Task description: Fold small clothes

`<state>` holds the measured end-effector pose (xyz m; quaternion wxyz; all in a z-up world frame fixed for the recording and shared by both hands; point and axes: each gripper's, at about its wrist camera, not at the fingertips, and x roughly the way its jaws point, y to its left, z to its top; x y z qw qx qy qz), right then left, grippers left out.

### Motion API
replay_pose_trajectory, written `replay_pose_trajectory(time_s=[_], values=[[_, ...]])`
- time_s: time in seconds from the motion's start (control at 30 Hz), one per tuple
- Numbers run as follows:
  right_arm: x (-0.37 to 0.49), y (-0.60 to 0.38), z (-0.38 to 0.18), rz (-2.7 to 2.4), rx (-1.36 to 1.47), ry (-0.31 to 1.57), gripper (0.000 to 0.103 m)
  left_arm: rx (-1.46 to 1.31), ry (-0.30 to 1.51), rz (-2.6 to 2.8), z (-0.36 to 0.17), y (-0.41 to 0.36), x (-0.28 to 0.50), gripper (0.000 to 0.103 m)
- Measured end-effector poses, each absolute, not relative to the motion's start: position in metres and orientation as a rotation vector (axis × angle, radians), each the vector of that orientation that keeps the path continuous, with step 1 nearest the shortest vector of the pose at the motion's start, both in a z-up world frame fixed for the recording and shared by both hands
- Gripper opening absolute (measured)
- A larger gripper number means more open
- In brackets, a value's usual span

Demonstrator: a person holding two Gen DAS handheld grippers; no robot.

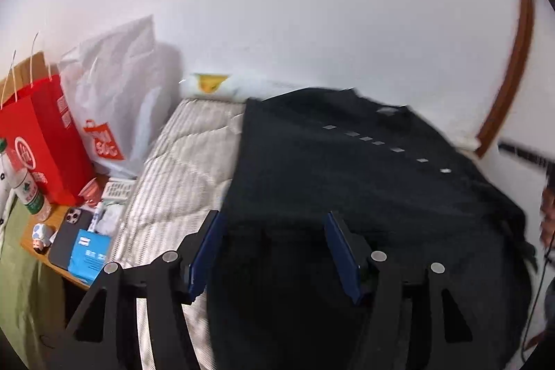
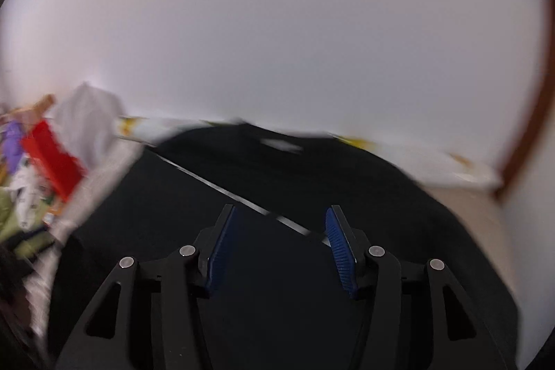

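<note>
The black cotton t-shirt (image 1: 347,182) is spread on the striped quilted mattress (image 1: 180,169) toward its far edge. Both the left gripper (image 1: 274,252) and right gripper (image 2: 277,248) are held wide, empty. The near hem probably should be pinched evenly so the fold isn't skewed.

Black shirt (image 1: 347,182) with small white squares; beige striped quilt (image 1: 184,162); red bag (image 1: 45,141); blue pads (image 2: 338,245).
</note>
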<state>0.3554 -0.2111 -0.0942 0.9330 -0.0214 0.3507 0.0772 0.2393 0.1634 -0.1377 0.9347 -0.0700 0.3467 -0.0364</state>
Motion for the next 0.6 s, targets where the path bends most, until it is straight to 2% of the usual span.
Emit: replay_pose_trajectory(time_s=[0.17,0.27,0.43,0.6], values=[[0.268,-0.339,-0.120,-0.079,-0.019,0.730,0.054,-0.105,0.665,-0.138,-0.110,0.114,0.216,0.067],[0.221,-0.407,-0.152,-0.237,-0.025,0.772,0.060,-0.105,0.681,-0.165,-0.106,0.087,0.213,0.067],[0.168,-0.485,-0.212,-0.427,-0.024,0.892,0.061,-0.108,0.690,-0.180,-0.100,0.047,0.203,0.067],[0.150,-0.536,-0.240,-0.480,0.010,0.941,0.063,-0.064,0.708,-0.153,-0.101,0.023,0.205,0.067]])
